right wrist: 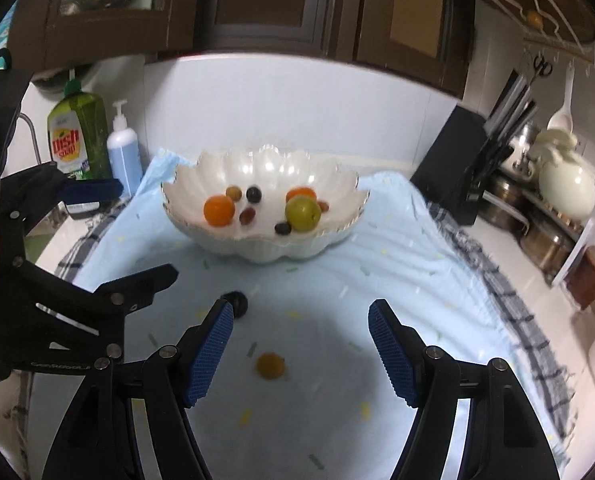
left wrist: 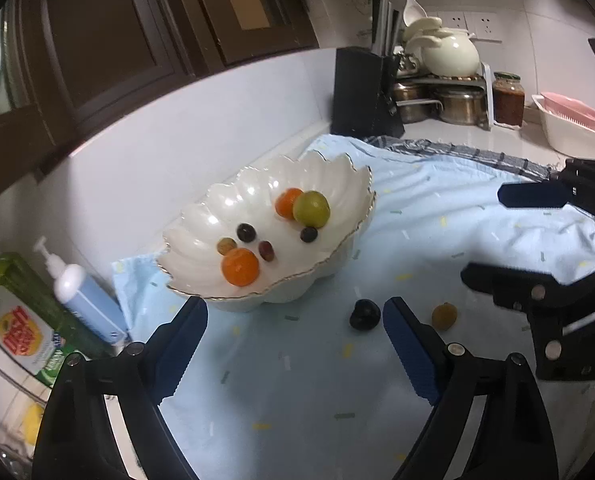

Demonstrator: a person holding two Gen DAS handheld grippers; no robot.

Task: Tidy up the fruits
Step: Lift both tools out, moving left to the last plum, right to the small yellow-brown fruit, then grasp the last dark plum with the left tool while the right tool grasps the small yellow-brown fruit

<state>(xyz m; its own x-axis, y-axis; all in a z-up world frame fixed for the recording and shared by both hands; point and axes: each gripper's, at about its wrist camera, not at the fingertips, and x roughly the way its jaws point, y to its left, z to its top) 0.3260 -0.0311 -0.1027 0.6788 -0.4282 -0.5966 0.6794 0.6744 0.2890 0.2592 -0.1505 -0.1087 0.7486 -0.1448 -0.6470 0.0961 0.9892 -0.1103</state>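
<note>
Two fruits lie loose on the light blue cloth [right wrist: 397,248] in front of the bowl: a dark round fruit [left wrist: 364,314] and, near it, a small yellow-brown fruit [right wrist: 271,365]. In the right wrist view the yellow-brown fruit sits between the two blue pads of the right gripper [right wrist: 301,344], touching neither; the dark fruit [right wrist: 237,303] lies just beyond the tip of that gripper's left pad. In the left wrist view the dark fruit lies just inside the right-hand pad of the left gripper [left wrist: 295,344], apparently apart from it, and the yellow-brown fruit [left wrist: 444,316] lies outside that pad.

Both grippers stand released, jaws spread wide, nothing grasped.

The white scalloped bowl [right wrist: 265,240], gold-rimmed, rests on the cloth behind the loose fruits. It holds two orange fruits [right wrist: 219,210], a larger green fruit [right wrist: 302,213] touching the second orange one, and several small dark and reddish grape-like fruits.

A checked cloth [right wrist: 509,292] shows beneath the blue one. To the left stand a green dish-soap bottle [right wrist: 77,136] and a blue pump bottle [right wrist: 123,152]; to the right, a black knife block [right wrist: 457,176], a cream teapot [right wrist: 565,188] on a rack, and steel pots.
</note>
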